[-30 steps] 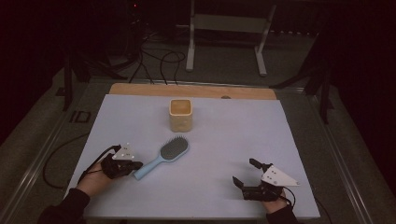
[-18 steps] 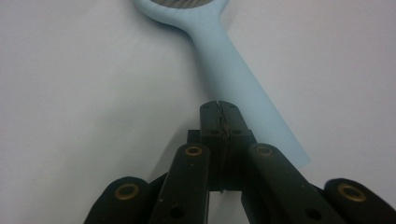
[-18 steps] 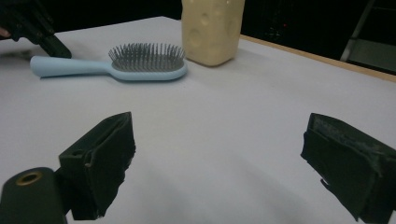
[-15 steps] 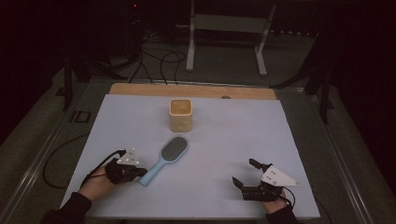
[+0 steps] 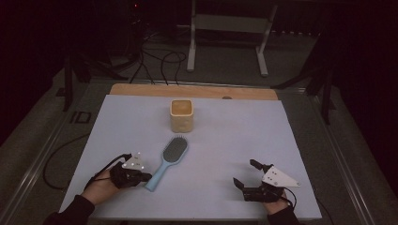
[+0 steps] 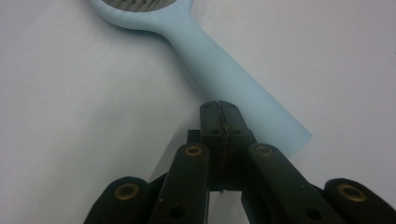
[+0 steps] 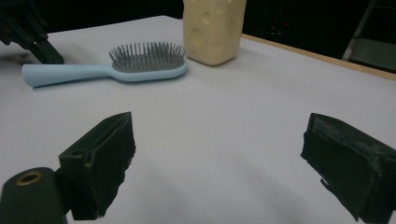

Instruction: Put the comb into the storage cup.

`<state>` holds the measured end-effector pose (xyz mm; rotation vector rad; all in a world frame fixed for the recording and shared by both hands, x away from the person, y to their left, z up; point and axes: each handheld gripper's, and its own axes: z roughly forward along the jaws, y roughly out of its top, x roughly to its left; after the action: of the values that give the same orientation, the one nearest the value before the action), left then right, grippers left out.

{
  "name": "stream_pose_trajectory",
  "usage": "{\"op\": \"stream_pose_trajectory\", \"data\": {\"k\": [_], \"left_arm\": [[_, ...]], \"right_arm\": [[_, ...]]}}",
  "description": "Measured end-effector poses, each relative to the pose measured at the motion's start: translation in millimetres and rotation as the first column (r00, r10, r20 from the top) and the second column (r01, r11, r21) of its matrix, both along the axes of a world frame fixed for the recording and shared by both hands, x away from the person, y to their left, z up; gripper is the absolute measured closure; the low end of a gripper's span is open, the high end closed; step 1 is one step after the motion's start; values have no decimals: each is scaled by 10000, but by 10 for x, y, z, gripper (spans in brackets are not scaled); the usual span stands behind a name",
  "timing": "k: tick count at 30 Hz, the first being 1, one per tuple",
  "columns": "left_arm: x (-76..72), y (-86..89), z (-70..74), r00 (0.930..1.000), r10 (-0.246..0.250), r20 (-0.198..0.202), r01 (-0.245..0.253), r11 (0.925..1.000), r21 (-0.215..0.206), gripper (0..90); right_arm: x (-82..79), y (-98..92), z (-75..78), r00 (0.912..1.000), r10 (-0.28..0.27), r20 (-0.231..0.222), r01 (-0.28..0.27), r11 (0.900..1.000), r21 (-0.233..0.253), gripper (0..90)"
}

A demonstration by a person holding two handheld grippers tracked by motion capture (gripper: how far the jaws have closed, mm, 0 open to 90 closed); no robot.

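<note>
**Workstation status: hairbrush and two grippers**

The work surface is a pale sheet point(image 5: 141, 122) laid over a table in a dark room; a metal stand and loose cables occupy the floor in the upper part of the high view.

The light blue hairbrush point(image 5: 168, 161) lies flat just below the centre of the high view, bristles up, head toward the upper right, handle toward the lower left. Directly above it in the frame, apart from it, stands a cream square container point(image 5: 181, 115).

The left gripper point(image 5: 146, 177) sits at the lower left of the high view. Its jaws are pressed together with nothing between them, and their tips lie just beside the end of the brush handle.

The right gripper point(image 5: 246, 174) sits at the lower right, well apart from the hairbrush. Its jaws are spread wide and hold nothing.
</note>
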<state>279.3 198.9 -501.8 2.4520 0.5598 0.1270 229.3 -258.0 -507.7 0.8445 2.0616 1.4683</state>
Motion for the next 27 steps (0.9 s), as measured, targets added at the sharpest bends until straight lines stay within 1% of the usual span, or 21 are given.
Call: {"op": "stream_pose_trajectory", "data": {"k": [2, 3, 6, 8, 10, 11, 14, 16, 18, 21, 23, 25, 26, 27], "left_arm": [[15, 10, 11, 9999, 141, 50, -142, 9998, 139, 897], [27, 24, 19, 9997, 256, 42, -257, 9996, 125, 897], [47, 67, 62, 9970, 768, 137, -770, 9970, 117, 897], [59, 91, 97, 9943, 1050, 185, -1053, 9943, 146, 897], [74, 120, 140, 9900, 1394, 208, -1396, 9902, 38, 897], [76, 127, 157, 9884, 1498, 239, -1500, 9887, 38, 897], [85, 147, 212, 9834, 1808, 129, -1806, 9835, -122, 897], [87, 153, 244, 9800, 1986, 138, -1985, 9801, -96, 896], [87, 156, 275, 9786, 2056, 74, -2056, 9786, -121, 897], [86, 163, 312, 9775, 2111, 16, -2110, 9772, -234, 897], [82, 159, 335, 9763, 2165, 26, -2164, 9760, -242, 896], [75, 150, 358, 9786, 2057, 0, -2055, 9780, -363, 897], [69, 148, 369, 9810, 1941, -18, -1940, 9799, -460, 897], [64, 143, 377, 9816, 1907, -30, -1906, 9806, -464, 897]], "right_arm": [[-4, 1, 2, 10000, 31, 39, -31, 10000, -39, 92], [-4, -1, 5, 10000, 26, 45, -26, 10000, -3, 92], [-3, -2, 2, 10000, 17, 7, -17, 10000, -1, 92], [-3, -1, 3, 10000, 22, 34, -22, 10000, -14, 92], [1, 0, 3, 10000, 3, 17, -3, 10000, 12, 92], [-1, 2, 1, 10000, 18, 14, -18, 10000, -13, 92], [-4, 0, 5, 10000, 26, 46, -26, 10000, -21, 92], [2, -3, 3, 10000, -15, 6, 15, 10000, 32, 92], [0, 2, -4, 10000, 4, -30, -4, 10000, -25, 92], [6, -1, -1, 10000, -17, -14, 17, 10000, 23, 92], [3, 1, -3, 10000, 0, -6, 0, 10000, -13, 92], [1, -2, -1, 10000, -15, 14, 15, 10000, -13, 92], [5, -4, 0, 10000, -31, -23, 31, 10000, 37, 92], [7, -6, -2, 10000, -35, -62, 36, 9999, 105, 92]]}}
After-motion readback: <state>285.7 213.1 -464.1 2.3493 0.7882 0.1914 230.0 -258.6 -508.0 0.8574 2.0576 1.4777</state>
